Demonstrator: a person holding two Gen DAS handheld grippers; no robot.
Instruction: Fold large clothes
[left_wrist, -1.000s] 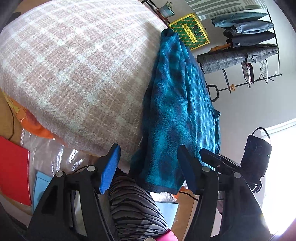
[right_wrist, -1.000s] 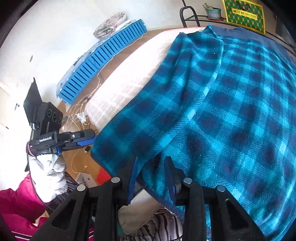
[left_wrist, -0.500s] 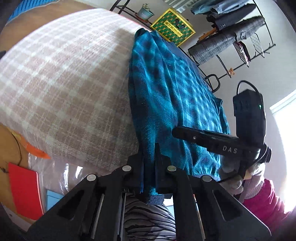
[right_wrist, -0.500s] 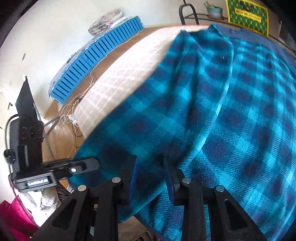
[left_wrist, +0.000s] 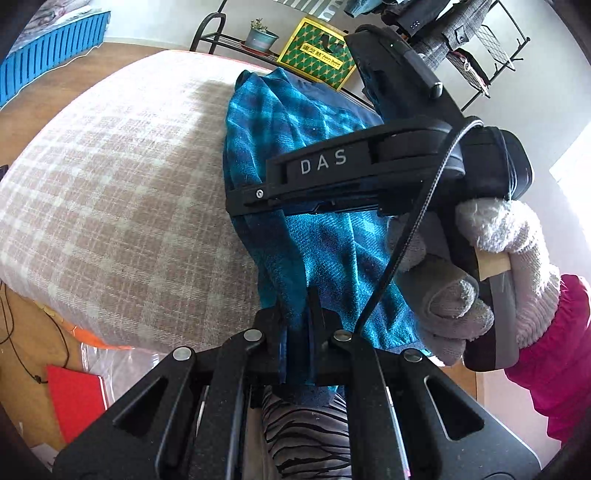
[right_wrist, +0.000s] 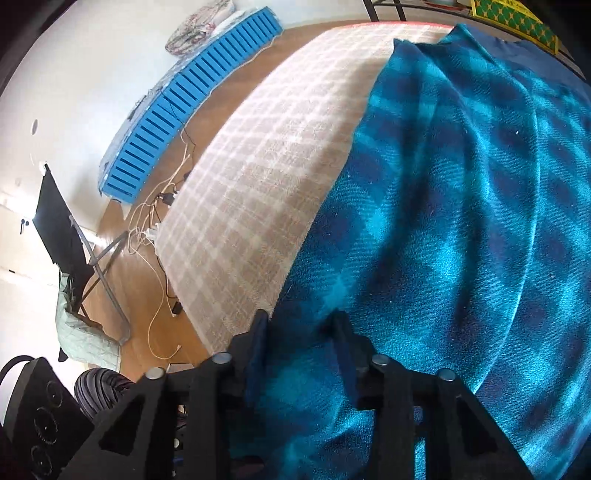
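Fuzzy teal plaid cloth (right_wrist: 461, 221), matt woven checked cover (left_wrist: 110, 184), seemingly plastic claw (left_wrist: 297, 328)

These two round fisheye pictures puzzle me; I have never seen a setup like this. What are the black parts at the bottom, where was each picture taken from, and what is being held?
No robot arm is here. A person holds a black two-finger tool in each hand, and a small camera on each tool looks forward along its fingers, so the black parts at the bottom are the tool itself.

The left wrist view shows the left tool shut on the near edge of a teal and navy checked blanket. The other tool crosses that view, held by a hand in a white knitted glove.

The right wrist view shows the right tool shut on a thicker bunch of the same blanket; its jaws have just been closing slightly.

The blanket lies on a bed with a beige and white checked cover. Clothes hang on a black metal rack behind.
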